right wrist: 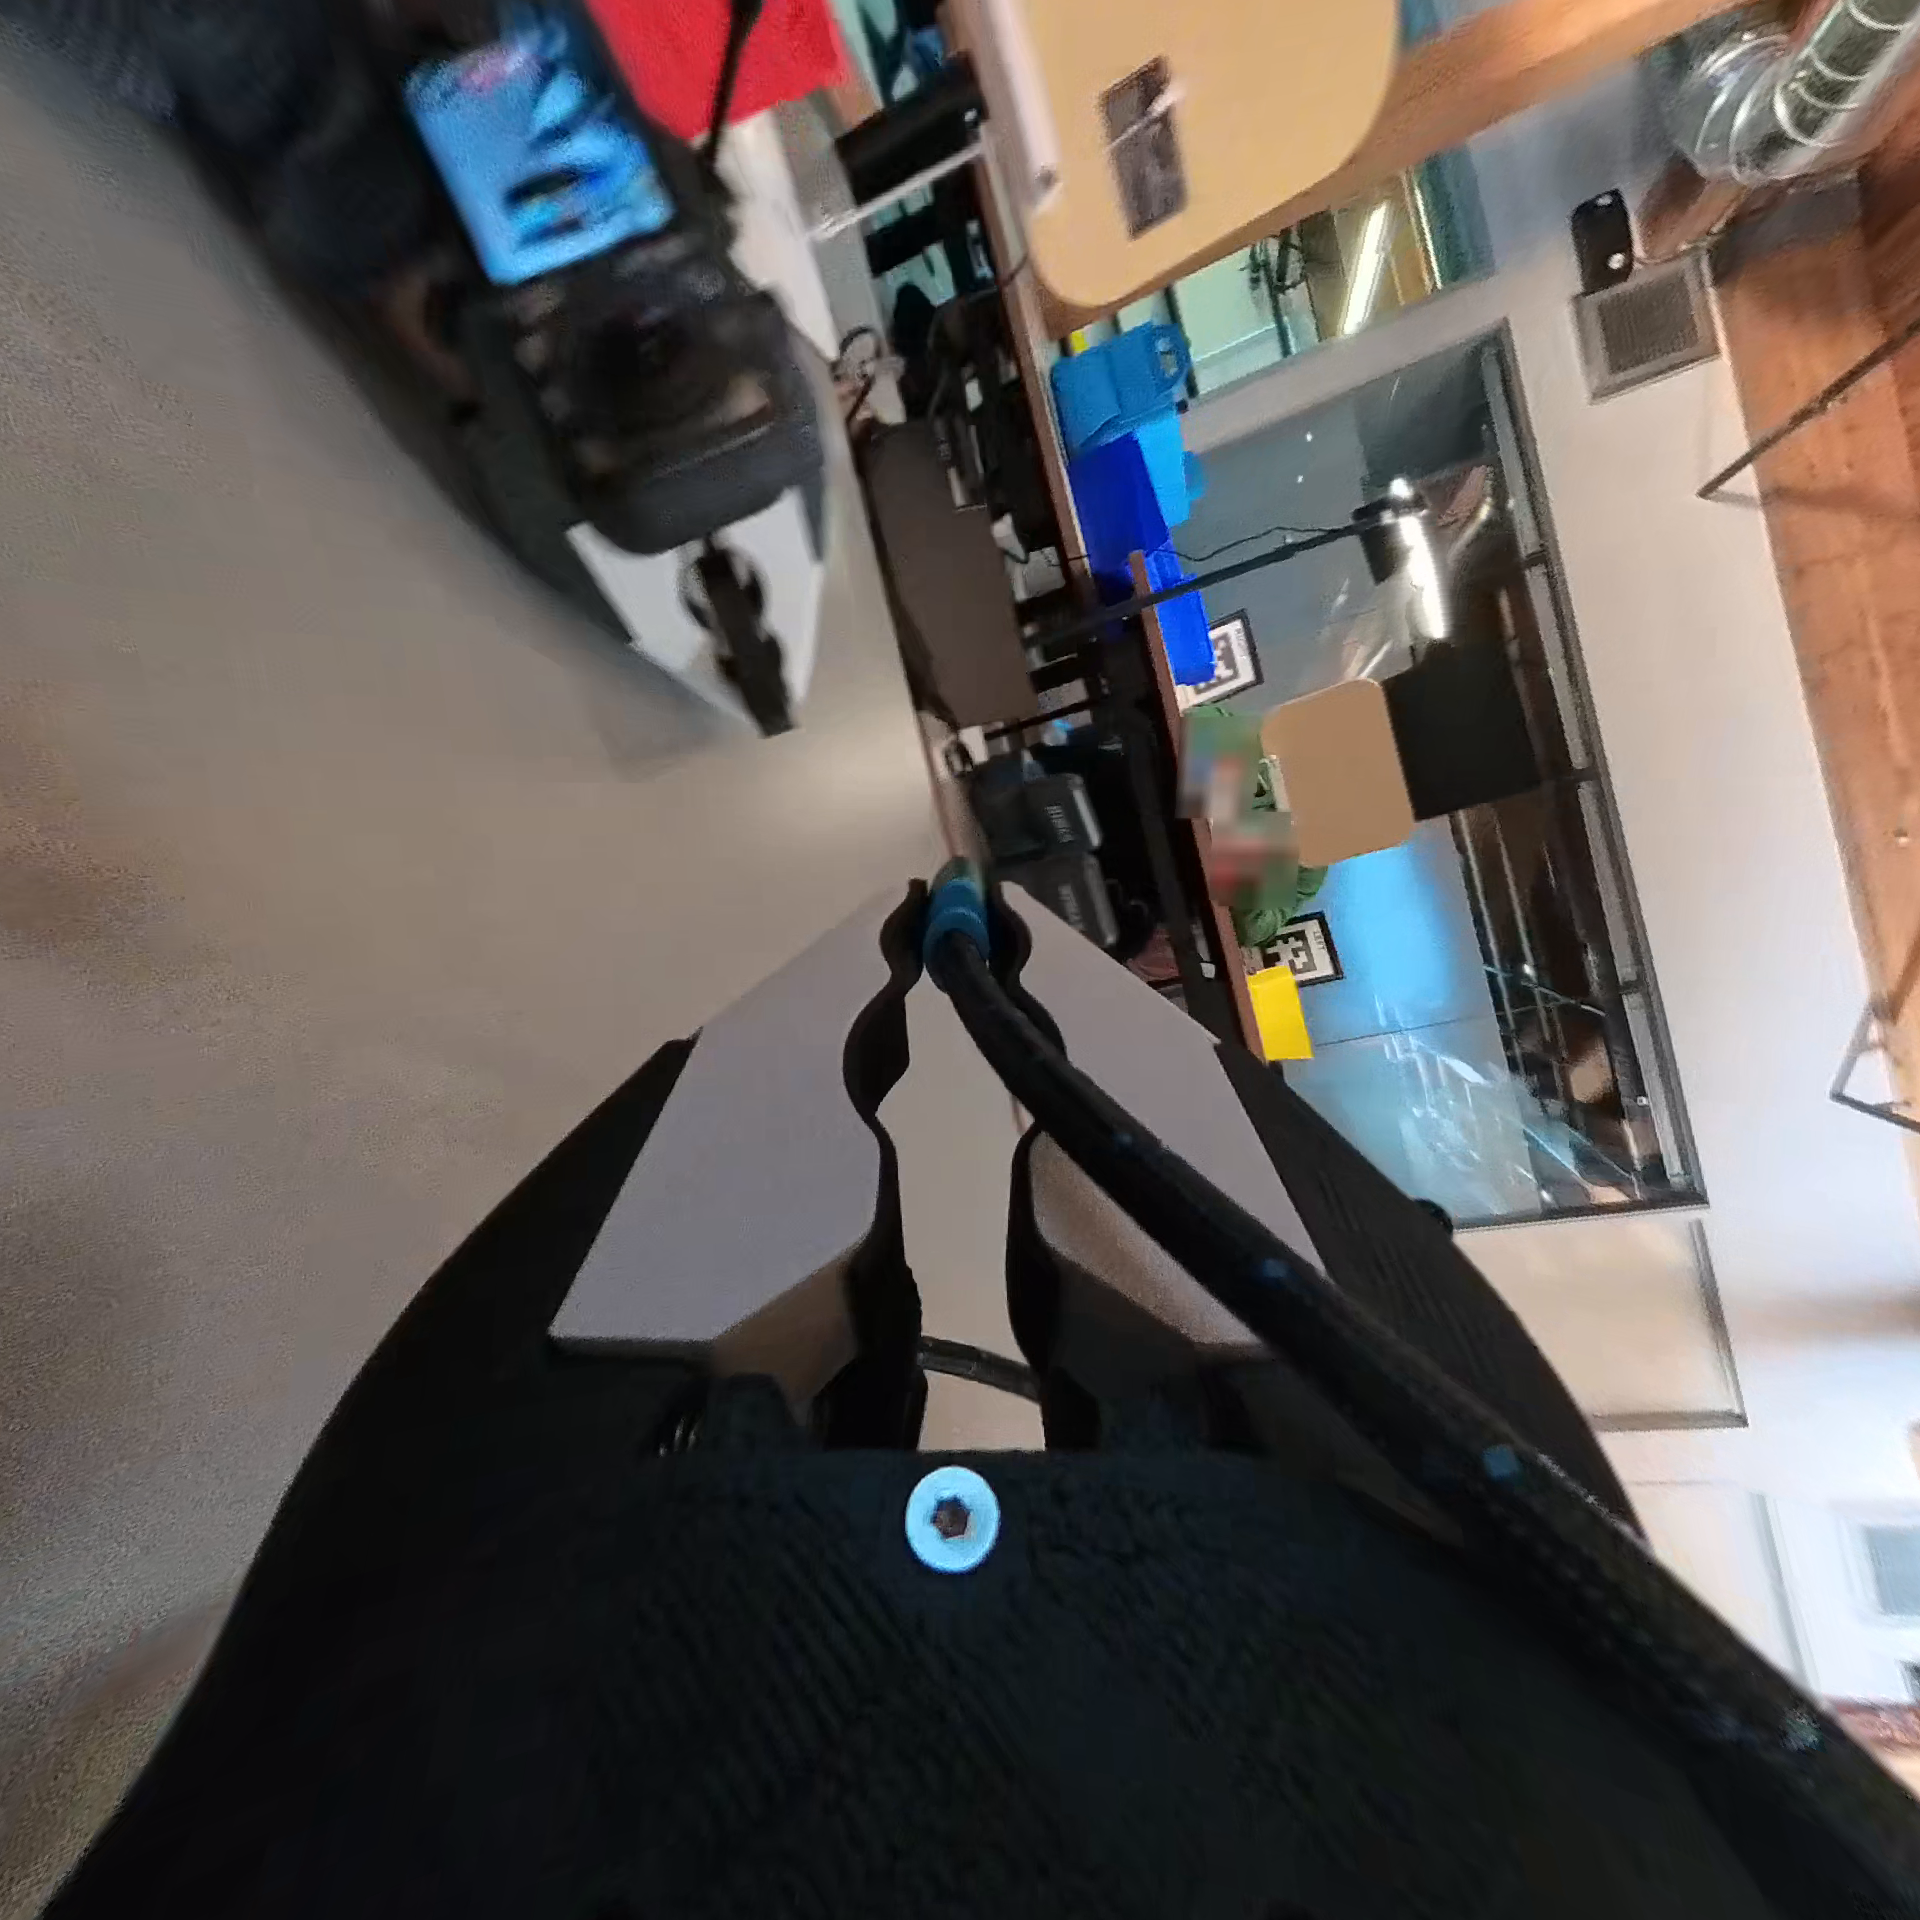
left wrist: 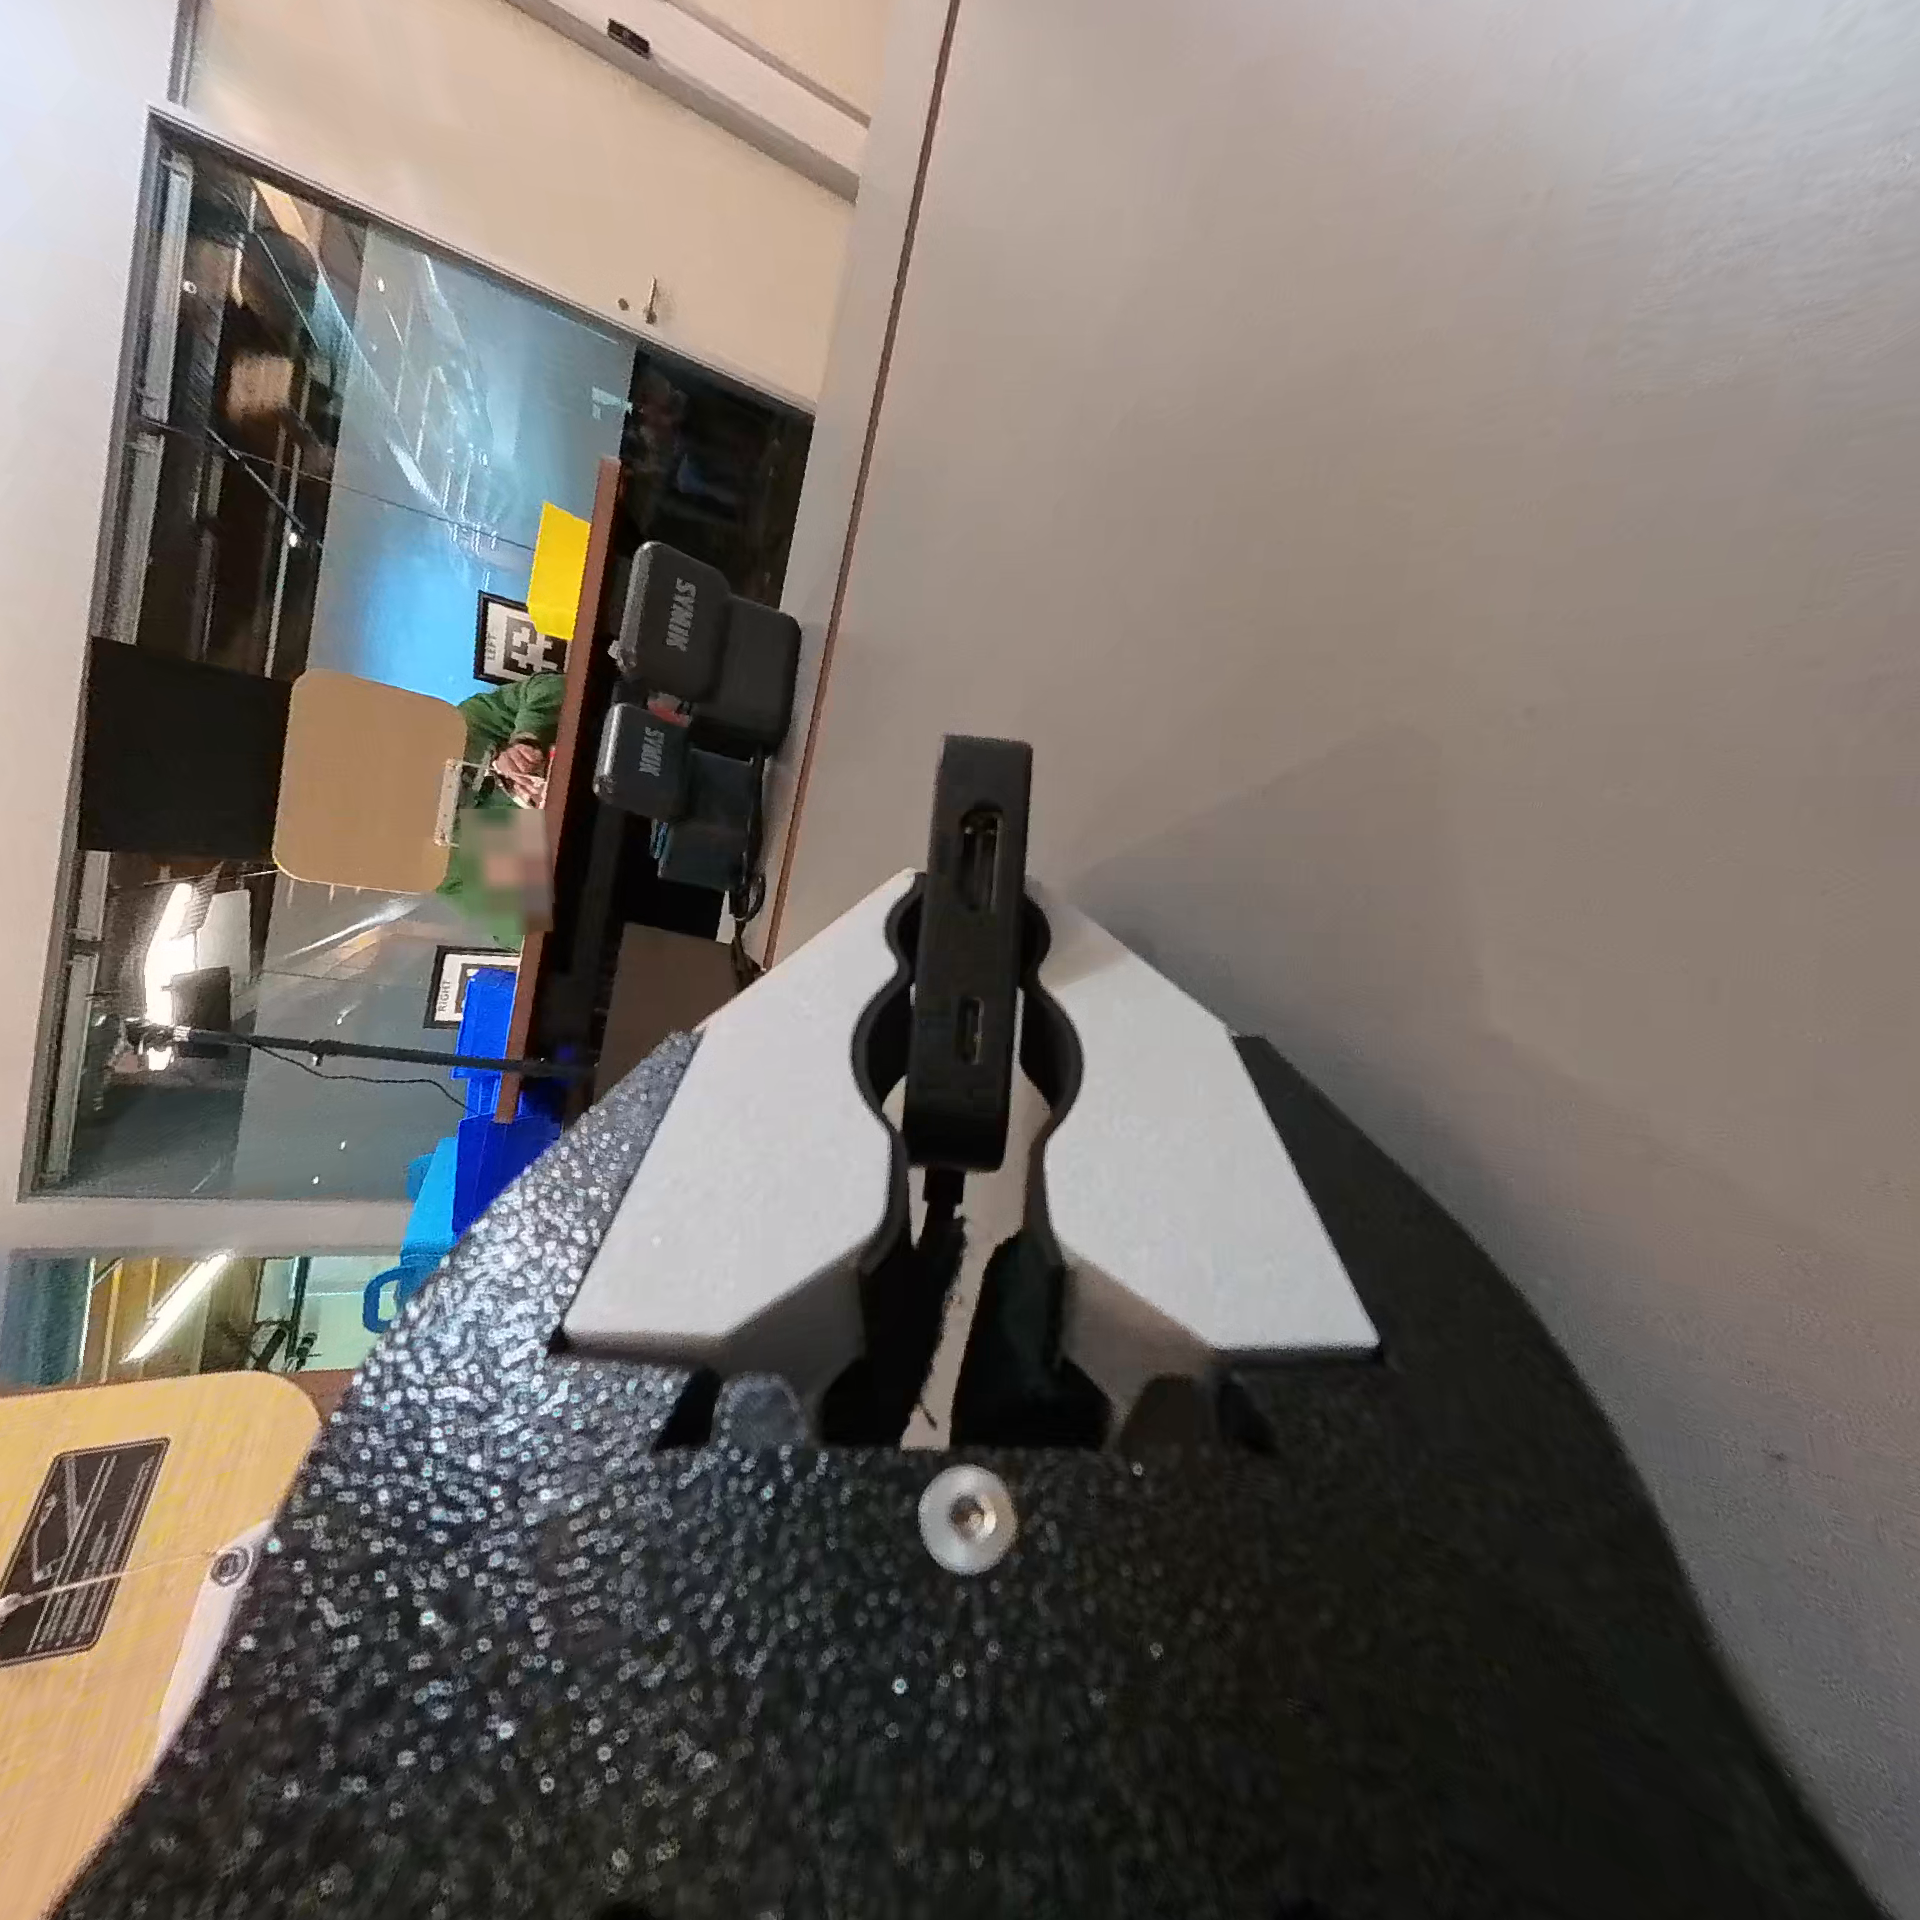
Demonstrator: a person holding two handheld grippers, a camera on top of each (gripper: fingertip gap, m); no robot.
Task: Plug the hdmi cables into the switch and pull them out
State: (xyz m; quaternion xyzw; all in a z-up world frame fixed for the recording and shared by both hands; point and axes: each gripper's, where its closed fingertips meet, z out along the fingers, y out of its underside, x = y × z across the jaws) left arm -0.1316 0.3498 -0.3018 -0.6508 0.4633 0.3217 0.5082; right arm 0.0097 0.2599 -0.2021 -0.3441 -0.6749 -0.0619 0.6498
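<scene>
Both views are rolled onto their side. My left gripper point(left wrist: 971, 935) is shut on the small black HDMI switch point(left wrist: 971, 904), held on edge between the white fingers with two empty ports facing the camera. My right gripper point(right wrist: 951, 935) is shut on the black HDMI cable point(right wrist: 1122, 1122) at its blue collar point(right wrist: 956, 914); the cable trails back over the right finger. The plug tip past the collar is hidden. The left gripper point(right wrist: 743, 644) also shows blurred at upper left in the right wrist view, holding the switch above the white table point(right wrist: 312, 935).
The white table point(left wrist: 1455, 520) fills the right of the left wrist view. At its far edge sit black adapter blocks point(left wrist: 707, 665). Beyond stand blue bins point(right wrist: 1132, 468), a yellow box point(right wrist: 1278, 1013), a wooden chair back point(right wrist: 1195, 125) and a glass wall with a person behind it. The grippers' ends are close to 20 cm from one another.
</scene>
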